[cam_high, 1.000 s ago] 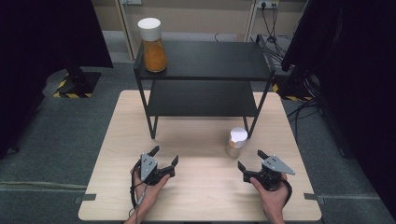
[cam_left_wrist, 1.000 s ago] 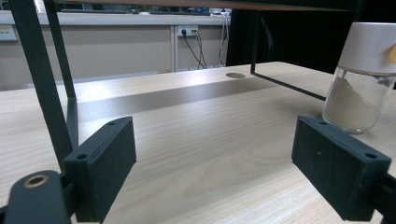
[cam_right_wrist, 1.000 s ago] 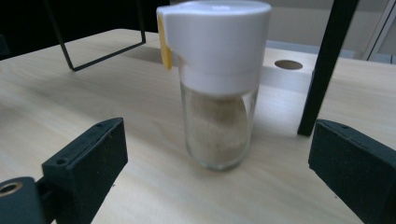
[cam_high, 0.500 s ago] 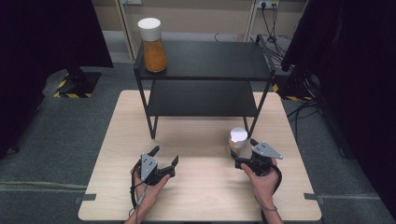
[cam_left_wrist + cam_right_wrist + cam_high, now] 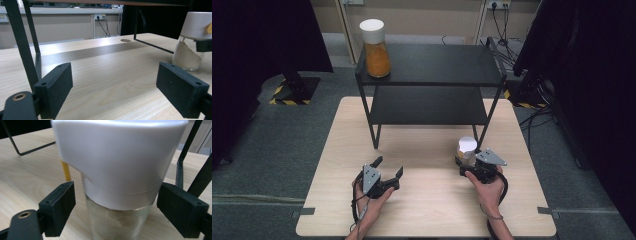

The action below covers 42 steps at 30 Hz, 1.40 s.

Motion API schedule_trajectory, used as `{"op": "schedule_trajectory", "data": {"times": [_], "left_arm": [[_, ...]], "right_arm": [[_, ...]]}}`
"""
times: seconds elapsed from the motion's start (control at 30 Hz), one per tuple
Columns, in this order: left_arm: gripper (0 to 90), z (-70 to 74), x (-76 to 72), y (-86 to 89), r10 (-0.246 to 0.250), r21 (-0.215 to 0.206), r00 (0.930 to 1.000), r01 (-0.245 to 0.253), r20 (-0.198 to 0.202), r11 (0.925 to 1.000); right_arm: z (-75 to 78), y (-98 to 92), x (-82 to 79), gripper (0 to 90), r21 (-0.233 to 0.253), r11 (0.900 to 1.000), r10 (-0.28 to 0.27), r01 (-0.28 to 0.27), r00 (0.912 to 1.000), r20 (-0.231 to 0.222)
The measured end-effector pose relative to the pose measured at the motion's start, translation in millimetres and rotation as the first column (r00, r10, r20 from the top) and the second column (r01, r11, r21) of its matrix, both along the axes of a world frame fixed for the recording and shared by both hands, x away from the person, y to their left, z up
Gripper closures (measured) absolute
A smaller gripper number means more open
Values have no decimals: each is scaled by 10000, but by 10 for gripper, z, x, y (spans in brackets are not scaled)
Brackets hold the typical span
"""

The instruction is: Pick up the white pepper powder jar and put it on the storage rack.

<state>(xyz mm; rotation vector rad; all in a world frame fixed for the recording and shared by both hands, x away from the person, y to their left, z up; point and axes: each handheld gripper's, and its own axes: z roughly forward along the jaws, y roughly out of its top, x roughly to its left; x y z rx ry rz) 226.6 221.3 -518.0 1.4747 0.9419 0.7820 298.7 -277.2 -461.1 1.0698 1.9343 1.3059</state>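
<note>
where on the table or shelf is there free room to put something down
Free: the table between the left gripper and right gripper, and the shelf rack top right of the orange jar. Crowded: around the small jar.

High view looks down over the table (image 5: 427,210); both gripper views sit low, sharing the jar (image 5: 191,40).

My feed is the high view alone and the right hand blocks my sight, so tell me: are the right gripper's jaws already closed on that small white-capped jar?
Observer: No. In the right gripper view the jar stands between the open jaws, a gap on each side.
Operator: What's inside it?
Observer: A pale powder, seen through the glass in the left gripper view.
Operator: And the left gripper?
Observer: Its jaws stand wide apart over bare table, holding nothing.
</note>
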Motion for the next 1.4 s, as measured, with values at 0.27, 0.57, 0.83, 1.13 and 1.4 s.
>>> {"op": "schedule_trajectory", "data": {"times": [0.27,0.57,0.83,1.13,1.4], "left_arm": [[131,2,4,2,-8,-18,10000,8,-20,10000],[131,5,3,-1,-30,67,10000,30,3,10000],[131,5,6,2,-36,28,10000,36,-15,10000],[131,4,5,0,3,-19,10000,-3,-37,10000],[131,2,3,-2,21,-22,10000,-21,-27,10000]], "right_arm": [[-34,9,6,263,-29,10000,-39,40,9999,132],[-74,-19,21,304,130,9999,61,-63,9999,151],[-33,-30,17,306,88,9999,51,-51,10000,37],[93,-70,-122,306,302,9995,92,-106,9989,457],[272,-72,-249,306,473,9987,160,-212,9940,1084]]}}
